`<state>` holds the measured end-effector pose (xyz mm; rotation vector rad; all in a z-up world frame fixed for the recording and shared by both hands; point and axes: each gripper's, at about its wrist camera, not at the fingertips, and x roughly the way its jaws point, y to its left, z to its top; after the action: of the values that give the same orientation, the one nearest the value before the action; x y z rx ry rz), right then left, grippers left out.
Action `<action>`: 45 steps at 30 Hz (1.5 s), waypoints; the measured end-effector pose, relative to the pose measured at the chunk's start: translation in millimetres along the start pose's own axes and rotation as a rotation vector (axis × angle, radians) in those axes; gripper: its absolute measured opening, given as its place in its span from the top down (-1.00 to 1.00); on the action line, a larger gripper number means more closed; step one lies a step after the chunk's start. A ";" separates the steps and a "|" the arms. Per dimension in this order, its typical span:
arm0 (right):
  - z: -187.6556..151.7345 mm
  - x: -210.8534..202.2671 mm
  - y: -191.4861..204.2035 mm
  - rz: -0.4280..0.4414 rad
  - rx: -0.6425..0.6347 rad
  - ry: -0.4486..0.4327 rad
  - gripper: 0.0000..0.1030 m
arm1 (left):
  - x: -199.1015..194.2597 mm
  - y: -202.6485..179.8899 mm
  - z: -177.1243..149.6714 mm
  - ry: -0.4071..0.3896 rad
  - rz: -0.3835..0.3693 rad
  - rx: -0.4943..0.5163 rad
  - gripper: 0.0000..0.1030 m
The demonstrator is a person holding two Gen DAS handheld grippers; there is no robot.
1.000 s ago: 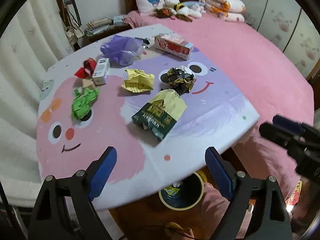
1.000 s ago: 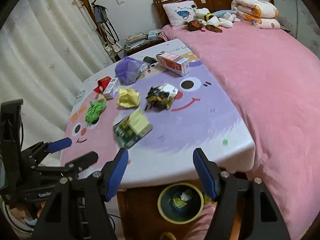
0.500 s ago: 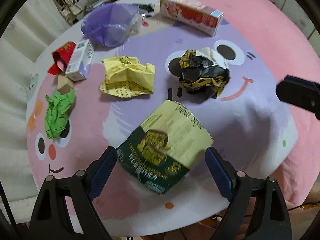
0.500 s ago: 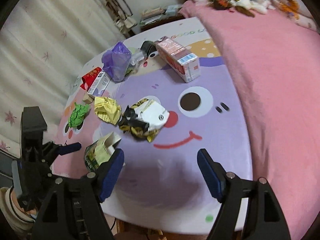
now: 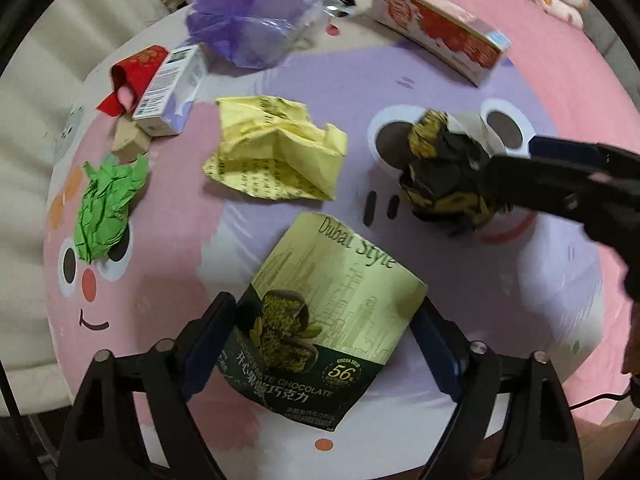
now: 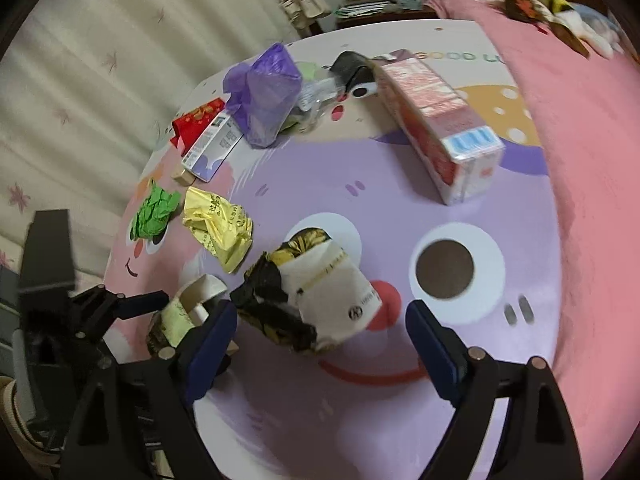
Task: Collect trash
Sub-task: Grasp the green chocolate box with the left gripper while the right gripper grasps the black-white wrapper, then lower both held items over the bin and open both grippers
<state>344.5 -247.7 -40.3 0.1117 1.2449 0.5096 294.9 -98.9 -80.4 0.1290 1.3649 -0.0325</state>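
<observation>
Your left gripper sits low over the round table with the pink-and-purple cartoon-face cloth, its two blue-padded fingers spread wide on either side of the green-and-cream chocolate wrapper printed "Dubai Style". The pads stand just beside the wrapper's edges; you cannot tell whether they touch it, and they are not squeezing it. The wrapper lies flat near the table's near edge.

Your right gripper is also spread wide, with the crumpled black, gold and white wrapper lying between and just ahead of its fingers, close to the left pad. That wrapper rests on the purple half of the cloth, partly over a white cartoon eye. From the left wrist camera the right gripper's dark finger crosses in front of the same crumpled wrapper.

Farther back on the table lie a crumpled yellow printed paper, a crumpled green paper to its left, a small white-and-purple carton with a red paper packet beside it and a small tan block touching the carton's near end. A crumpled purple plastic bag and a long red-and-white carton lying on its side sit at the far side, with the pink bedspread to the right.
</observation>
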 end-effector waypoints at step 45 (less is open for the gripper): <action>-99.3 -78.4 105.6 0.037 -0.007 -0.117 0.04 | -151.0 71.7 -128.9 -0.332 -0.237 -0.172 -0.09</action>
<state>202.5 -207.0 32.7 0.1563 1.1284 0.5324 145.5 -21.3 46.8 -0.1775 1.0396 -0.1293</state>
